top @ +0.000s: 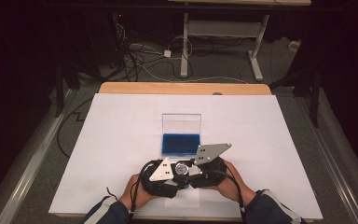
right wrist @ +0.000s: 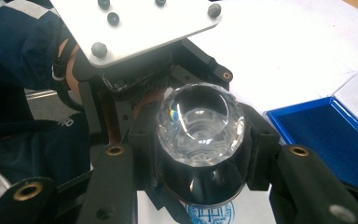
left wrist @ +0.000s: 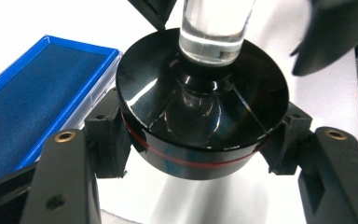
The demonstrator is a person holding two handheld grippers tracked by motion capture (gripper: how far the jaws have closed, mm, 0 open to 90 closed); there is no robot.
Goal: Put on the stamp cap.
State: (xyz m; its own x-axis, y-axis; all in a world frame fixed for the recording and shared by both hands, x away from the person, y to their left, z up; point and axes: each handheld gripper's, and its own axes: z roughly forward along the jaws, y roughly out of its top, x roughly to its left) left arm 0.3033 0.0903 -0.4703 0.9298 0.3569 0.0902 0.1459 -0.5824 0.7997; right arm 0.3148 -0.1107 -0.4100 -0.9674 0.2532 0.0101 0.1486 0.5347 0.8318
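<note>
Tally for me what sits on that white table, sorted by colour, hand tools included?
Clear and black: 1, crystal stamp
Blue: 1, open case
Black: 2, left gripper and right gripper
Total: 4

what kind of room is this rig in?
Probably a lab or recording bay: a white-covered table under dark curtains, loose cables on a grey floor, and a height-adjustable desk frame behind it.
</note>
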